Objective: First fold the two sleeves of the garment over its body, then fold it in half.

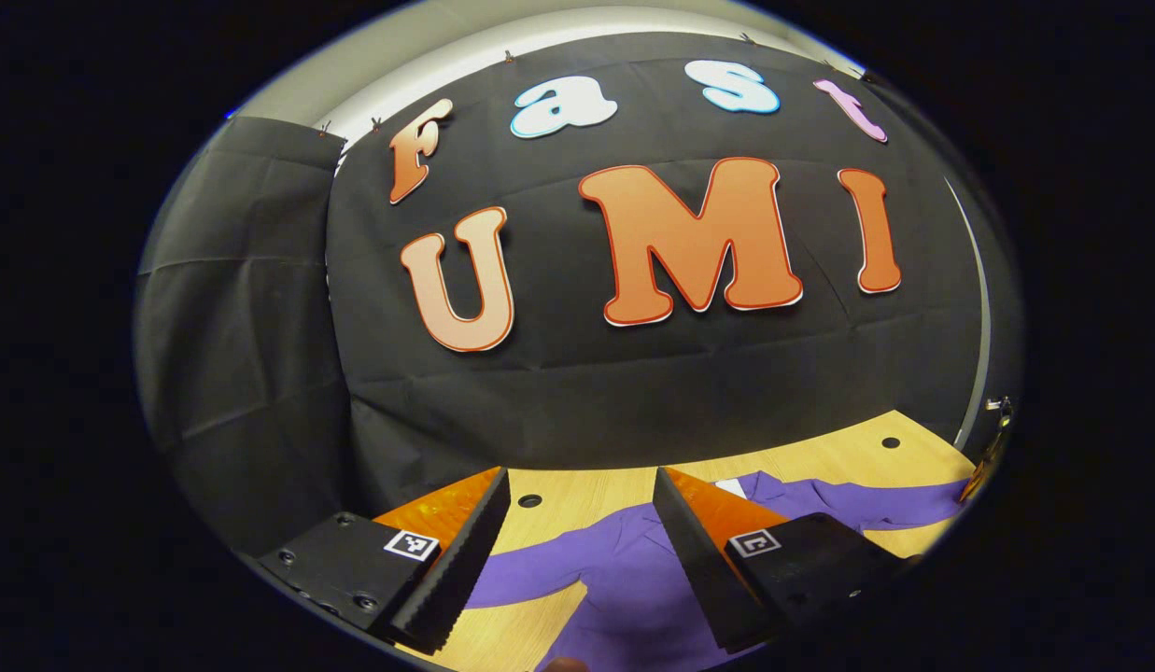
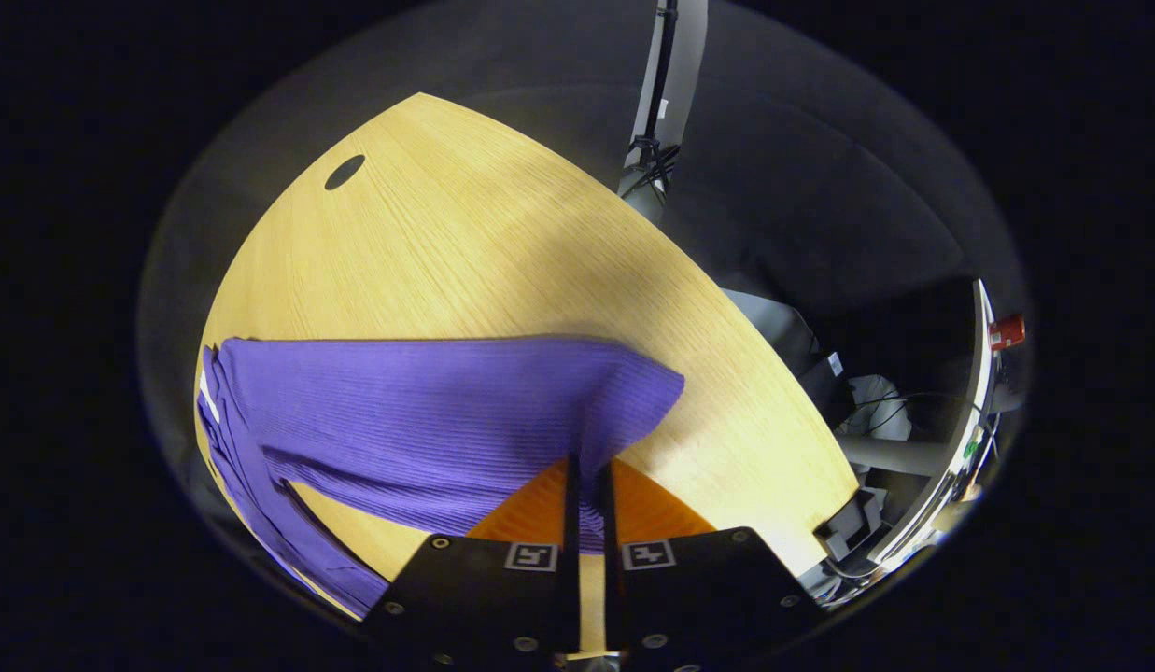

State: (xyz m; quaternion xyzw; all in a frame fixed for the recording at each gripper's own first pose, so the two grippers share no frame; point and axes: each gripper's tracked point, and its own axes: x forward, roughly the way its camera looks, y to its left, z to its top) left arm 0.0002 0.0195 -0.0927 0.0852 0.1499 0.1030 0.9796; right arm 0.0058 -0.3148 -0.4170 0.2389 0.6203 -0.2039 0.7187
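Right gripper view: the purple garment (image 2: 418, 411) lies spread on the table (image 2: 502, 252), and my right gripper (image 2: 586, 485) has its fingers clenched on a sleeve end. I judge the first sleeve fold is in hand; next I carry it over the body. My left gripper (image 1: 577, 541) hovers released above the cloth.

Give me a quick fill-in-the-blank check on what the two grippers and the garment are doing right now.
1. The right gripper has its fingers pressed together on the purple garment's ____.
2. The left gripper hovers above the garment with its fingers ____.
3. The garment lies on a ____ table.
4. The sleeve in the right gripper is lifted ____ the tabletop.

Missing words: sleeve; open; wooden; above
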